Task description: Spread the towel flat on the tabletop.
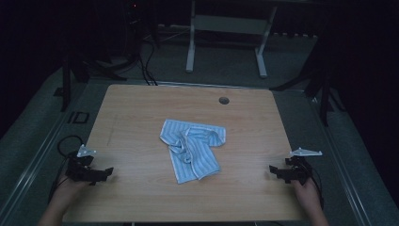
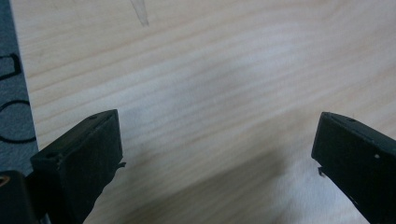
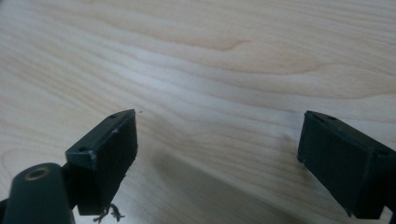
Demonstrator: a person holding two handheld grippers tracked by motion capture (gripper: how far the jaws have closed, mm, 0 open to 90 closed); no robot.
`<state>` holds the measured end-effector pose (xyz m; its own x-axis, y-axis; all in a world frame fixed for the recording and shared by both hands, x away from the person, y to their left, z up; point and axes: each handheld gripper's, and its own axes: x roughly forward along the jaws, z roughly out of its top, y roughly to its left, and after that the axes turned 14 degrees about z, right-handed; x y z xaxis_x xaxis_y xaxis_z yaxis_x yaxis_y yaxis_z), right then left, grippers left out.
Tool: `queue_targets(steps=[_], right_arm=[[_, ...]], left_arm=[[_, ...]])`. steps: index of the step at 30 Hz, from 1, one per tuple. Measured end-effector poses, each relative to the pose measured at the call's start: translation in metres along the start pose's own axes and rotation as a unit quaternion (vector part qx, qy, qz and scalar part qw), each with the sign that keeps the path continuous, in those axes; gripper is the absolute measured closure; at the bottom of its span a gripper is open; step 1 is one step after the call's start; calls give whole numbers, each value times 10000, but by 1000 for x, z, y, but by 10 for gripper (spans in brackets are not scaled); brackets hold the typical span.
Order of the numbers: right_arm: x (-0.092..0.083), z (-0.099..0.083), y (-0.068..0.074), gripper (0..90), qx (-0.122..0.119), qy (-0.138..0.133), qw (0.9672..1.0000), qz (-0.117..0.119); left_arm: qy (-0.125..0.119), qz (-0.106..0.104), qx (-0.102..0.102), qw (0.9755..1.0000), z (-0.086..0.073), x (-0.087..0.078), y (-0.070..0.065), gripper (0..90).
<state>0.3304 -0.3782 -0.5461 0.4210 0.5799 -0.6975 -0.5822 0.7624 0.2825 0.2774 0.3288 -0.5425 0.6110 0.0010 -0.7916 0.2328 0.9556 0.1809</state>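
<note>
A crumpled blue-and-white striped cloth lies in the middle of the wooden table. My left gripper rests low at the table's front left, held by a hand, well apart from the cloth. In the left gripper view my left gripper is open, its jaws wide apart over bare wood. My right gripper sits at the front right edge, also far from the cloth. In the right gripper view my right gripper is open with only wood grain between the jaws.
A round cable hole is in the table near its far edge. Beyond the table stands a white desk frame on dark floor, with black cables at the far left. Grey floor borders the table on both sides.
</note>
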Motion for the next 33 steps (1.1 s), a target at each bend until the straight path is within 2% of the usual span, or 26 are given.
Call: queue_targets(steps=[3,7,10,12,14,16,18,20,23,25,27,28,30,31,32,33], right_arm=[[1,4,3,127,-147,239,9996,28],[4,10,8,127,-411,767,9962,55],[6,15,11,128,-656,1243,9900,70],[7,20,13,128,-796,1585,9840,154],[7,24,16,129,-943,1830,9782,251],[8,28,20,132,-1133,2139,9699,275],[10,32,24,134,-1308,2521,9584,298],[13,34,27,134,-1431,2880,9463,328],[17,39,31,141,-1504,3196,9348,376],[19,43,32,141,-1442,3427,9271,475],[20,47,34,141,-1492,3636,9183,473],[21,49,34,143,-1451,3742,9146,481],[22,53,35,144,-1519,4016,9018,495],[23,54,35,144,-1541,4108,8973,487],[24,55,36,144,-1574,4202,8926,441],[24,57,36,144,-1596,4266,8893,408]], left_arm=[[209,-94,235,9995,2,0,-1,21],[492,-160,579,9970,4,1,-4,20],[689,-283,814,9939,7,1,-6,20],[781,-295,971,9918,8,1,-8,21],[937,-333,1125,9887,9,1,-9,20],[1033,-384,1220,9864,11,1,-9,20],[1103,-382,1367,9837,13,-1,-10,20],[1221,-344,1566,9795,15,-2,-13,20],[1440,-298,1850,9717,16,-2,-17,20],[1602,-301,2074,9646,17,-2,-20,20],[1733,-349,2180,9598,18,-4,-22,20],[1801,-307,2228,9576,19,-4,-23,20],[1894,-244,2290,9545,21,-6,-25,20],[1950,-166,2326,9527,22,-7,-26,20],[1996,-94,2411,9497,24,-8,-27,21],[2075,-60,2443,9472,26,-9,-29,20]])
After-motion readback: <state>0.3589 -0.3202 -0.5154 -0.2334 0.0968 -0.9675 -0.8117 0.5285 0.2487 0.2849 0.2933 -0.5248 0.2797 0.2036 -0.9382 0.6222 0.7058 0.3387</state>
